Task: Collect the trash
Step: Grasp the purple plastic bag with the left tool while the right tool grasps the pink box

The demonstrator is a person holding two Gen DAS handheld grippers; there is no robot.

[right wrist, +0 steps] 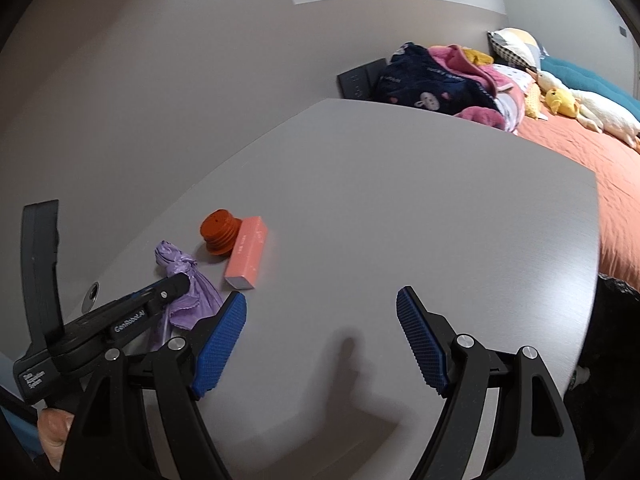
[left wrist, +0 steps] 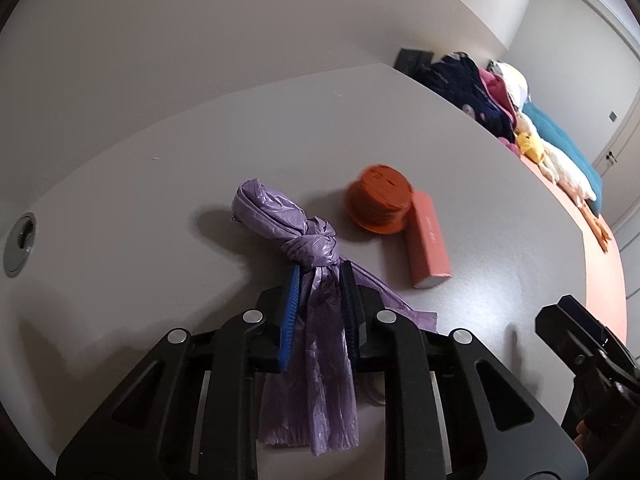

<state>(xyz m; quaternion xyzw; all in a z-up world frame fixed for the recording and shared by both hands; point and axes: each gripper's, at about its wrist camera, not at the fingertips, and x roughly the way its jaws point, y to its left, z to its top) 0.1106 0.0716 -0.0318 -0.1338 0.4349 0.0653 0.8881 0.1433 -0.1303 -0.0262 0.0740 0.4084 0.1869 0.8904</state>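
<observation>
Gripping the knotted purple trash bag (left wrist: 310, 268), the left gripper (left wrist: 320, 300) is clenched; right gripper (right wrist: 320, 344) hangs released above the desk (right wrist: 400, 220).

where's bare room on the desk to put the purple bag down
Bare grey desk stretches from the pink rectangular box to the bed-side edge. Crowded: the orange ribbed cup touches the box, beside the knotted purple plastic bag.

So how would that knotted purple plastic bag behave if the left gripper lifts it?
The knotted purple plastic bag would likely hang limp: its thin film drapes crumpled between the left gripper fingers. It is probably light, since the bundle looks small and slack. The knot just beyond the pads may help stop it slipping out.
</observation>
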